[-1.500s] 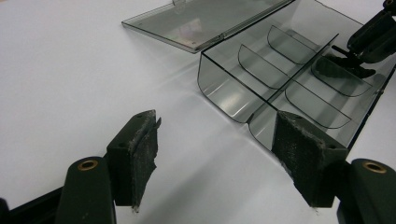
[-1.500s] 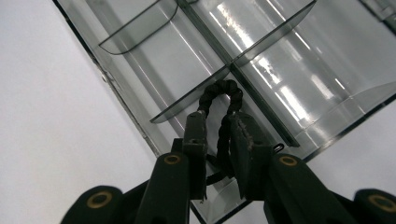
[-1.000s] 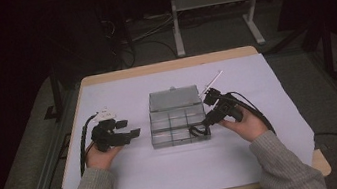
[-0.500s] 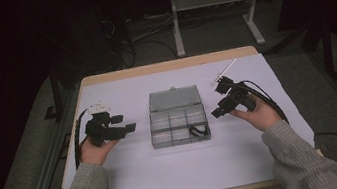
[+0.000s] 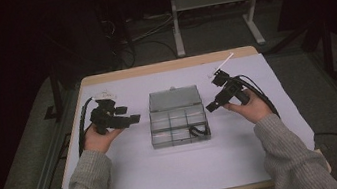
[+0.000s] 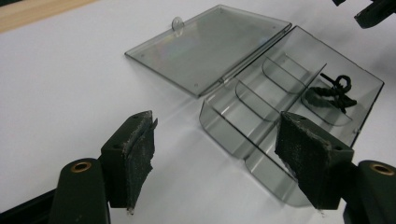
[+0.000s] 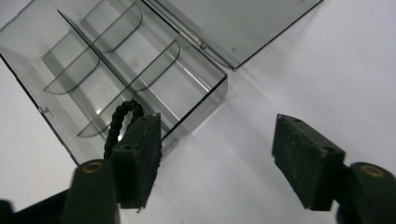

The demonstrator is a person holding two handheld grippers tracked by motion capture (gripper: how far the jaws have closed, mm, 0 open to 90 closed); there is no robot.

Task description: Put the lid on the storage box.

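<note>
One black cord (image 5: 198,130) is lying coiled in a compartment of the clear box (image 5: 179,123), and that is all the box is holding, so the putting-in looks done, as far as the pictures are showing. The box is sitting between the two tongs with its lid (image 5: 174,98) folded back flat on the white table (image 5: 168,175), on the far side from the person. The left tongs (image 5: 132,119) are hovering just beside the box's left wall, pointing toward it, jaws standing wide apart and gripping nothing; in the left gripper view the box (image 6: 289,116) is lying ahead of and between the pads (image 6: 140,158), with the cord (image 6: 332,93) in the farthest cell from them and the lid (image 6: 210,46) spread beyond. The right tongs (image 5: 212,106) are hanging just off the box's right wall, raised and apart from it, jaws likewise spread and empty; in the right gripper view the cord (image 7: 120,121) is peeking out right behind the left pad (image 7: 140,158), in the nearest corner cell, while the other cells are showing bare. Both hands (image 5: 97,139) are resting near the table, well clear of the lid. What seems to be remaining, judging from the lid lying open, is swinging it over and pressing it shut; neither pair of tongs is touching it yet, and the other compartments may or may not be awaiting anything.
</note>
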